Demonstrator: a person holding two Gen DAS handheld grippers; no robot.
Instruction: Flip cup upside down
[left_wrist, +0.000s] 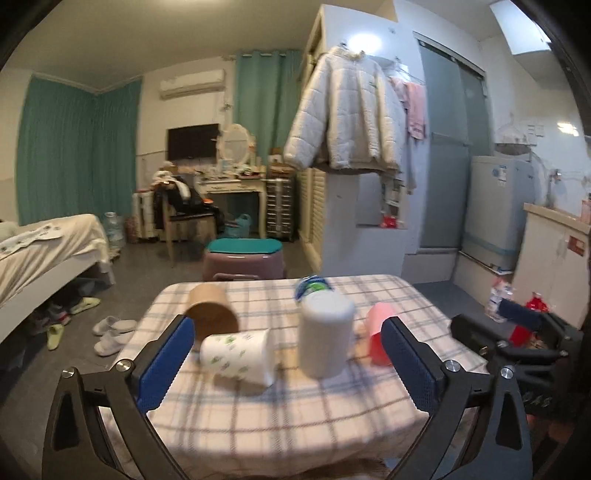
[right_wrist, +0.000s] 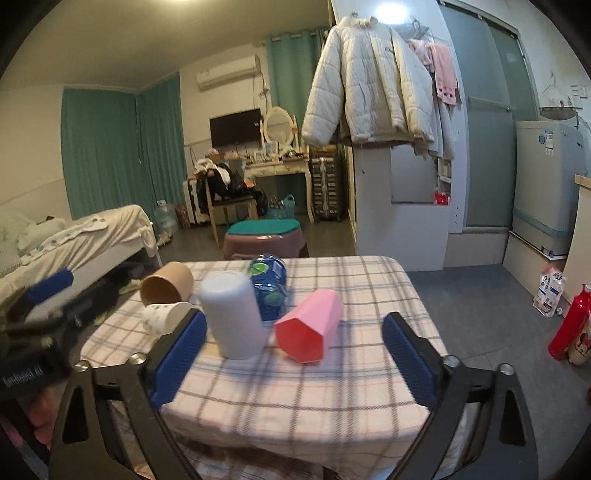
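Starting on the left side of the table (right_wrist: 369, 280), which has a plaid cloth over it: there's a brown paper cup (right_wrist: 168, 286) lying on its side near the far left corner, its mouth toward the right wrist camera. Just in front of it is a white paper cup with green leaf print (left_wrist: 238, 356), also tipped over on its side, touching or nearly touching the brown one.

Next over is a white cup (right_wrist: 233, 314), tall and plain, standing with its closed end up. Right behind it is a blue water bottle (right_wrist: 269, 290) with a green and white label, partly hidden by the white cup. From the left wrist view only its top pokes out.

Then the pink cup (right_wrist: 309, 325), a faceted one, lying on its side just right of the white cup with its open, reddish mouth pointed toward the near edge of the table. It's sitting on the cloth, nothing touching it.

Both tools are held back at the near edge of the table, low over the cloth. The left tool (left_wrist: 288, 363) has its blue-padded fingers spread wide and nothing between them. Same deal with the right tool (right_wrist: 293, 358), fingers wide apart, not gripping anything; the pink cup sits ahead of its gap.

Off to the far right on the floor there's a red bottle (right_wrist: 569, 325).
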